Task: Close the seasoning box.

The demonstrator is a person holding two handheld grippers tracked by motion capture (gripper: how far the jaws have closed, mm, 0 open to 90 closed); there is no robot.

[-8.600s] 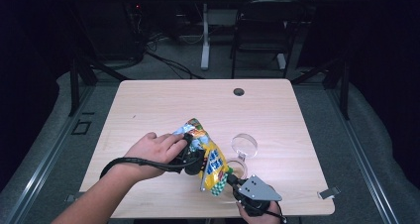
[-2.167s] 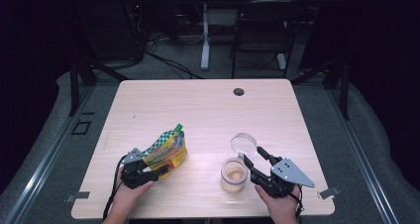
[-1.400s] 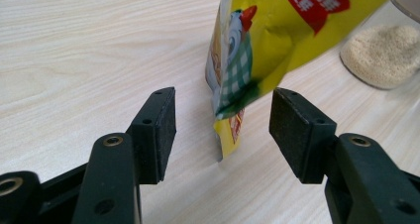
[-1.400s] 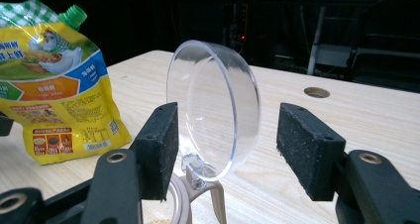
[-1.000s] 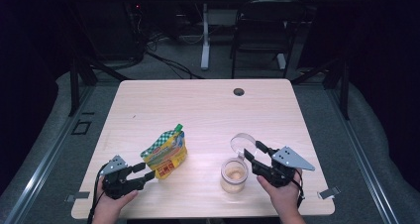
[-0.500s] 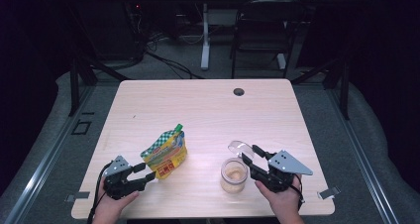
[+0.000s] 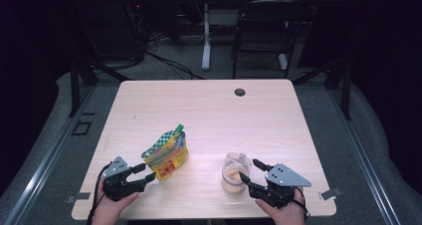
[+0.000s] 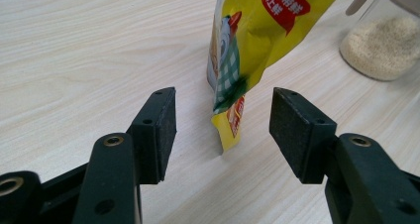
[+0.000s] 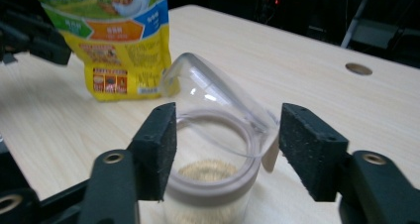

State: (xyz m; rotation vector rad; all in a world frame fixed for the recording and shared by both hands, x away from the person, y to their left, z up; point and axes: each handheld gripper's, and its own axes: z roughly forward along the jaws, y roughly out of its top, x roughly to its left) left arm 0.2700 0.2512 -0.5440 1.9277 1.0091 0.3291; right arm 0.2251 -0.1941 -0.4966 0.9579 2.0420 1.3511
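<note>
A yellow and green snack bag [image 7: 166,153] stands upright on the wooden table [image 7: 209,115]. My left gripper [image 7: 148,172] is open just in front of it; in the left gripper view [image 8: 223,122] the bag's lower corner [image 8: 230,130] sits between the jaws, untouched. A clear jar [image 7: 233,179] holding pale grains stands to the right. Its clear lid [image 9: 218,97] rests tilted on the jar's rim [image 9: 213,194]. My right gripper [image 9: 225,135] has just been opening; its jaws stand on either side of the jar's mouth without pressing on it.
A round cable hole [image 7: 240,92] lies near the table's far edge. A chair [image 7: 268,31] and cables sit on the floor beyond. A small metal clip [image 7: 328,194] pokes out at the table's near right corner. Both hands are at the near edge.
The right gripper carried the lid from beside the jar leftward onto the jar's rim and let go of it. The left gripper and the bag have stayed put.
</note>
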